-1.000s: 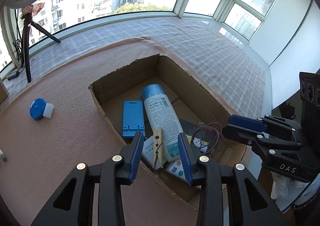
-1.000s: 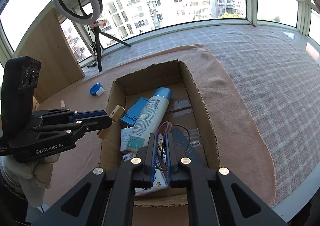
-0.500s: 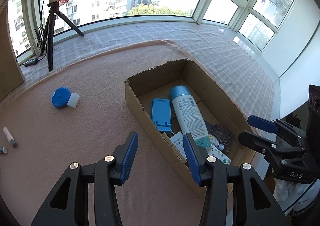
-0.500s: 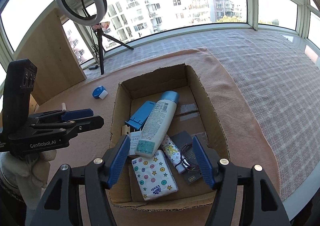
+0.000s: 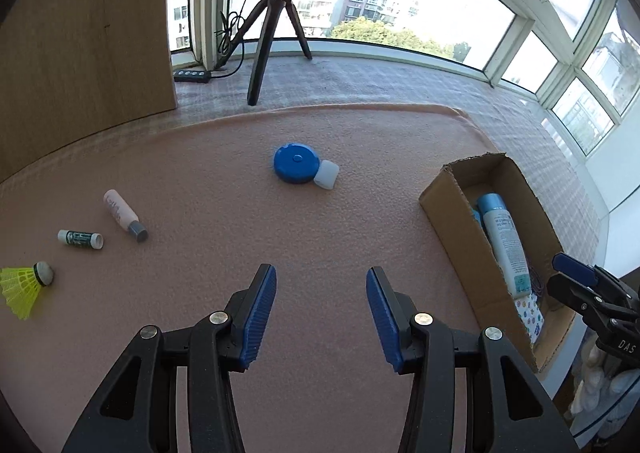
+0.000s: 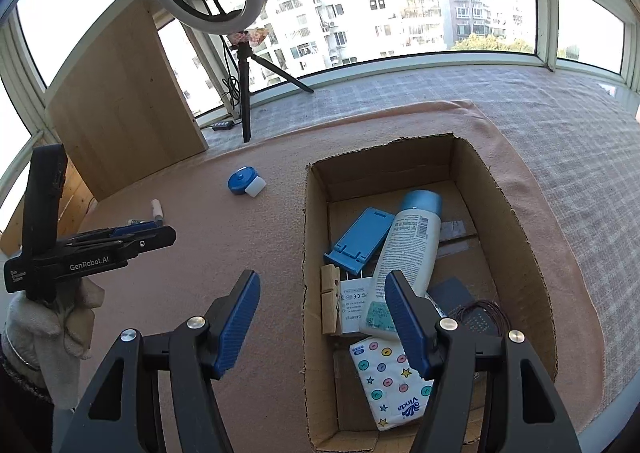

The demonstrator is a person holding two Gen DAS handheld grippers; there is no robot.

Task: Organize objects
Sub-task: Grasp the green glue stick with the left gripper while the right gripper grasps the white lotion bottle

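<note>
The open brown cardboard box [image 6: 516, 213] is sitting on the pink-cloth-covered bench [image 5: 280, 237] and is already holding a good share of the things: a white spray can with a light-blue cap [image 6: 408, 249], a blue plastic phone stand [image 6: 360, 241], a wooden clothespin [image 6: 330, 299], a tissue pack printed with coloured dots and stars [image 6: 390, 381], a small white printed packet [image 6: 353, 305] and a coil of dark thin cord [image 6: 482, 315].

Four things are still lying out on the cloth, well apart from the box: a round blue tape measure with a white tab [image 5: 298, 163], a small pale-pink bottle with a grey cap [image 5: 125, 215], a little green-and-white tube [image 5: 80, 239] and a yellow shuttlecock [image 5: 24, 285]. By my reading, the sorting is a little past halfway.

The left hand-held gripper [image 5: 320, 313] is pointing down at bare cloth with its jaws standing apart and nothing between them, the loose things lying ahead and to its left. The right hand-held gripper [image 6: 322, 319] is hanging over the near left wall of the box; its jaws have just been opening, and they are now spread and empty, touching nothing.
</note>
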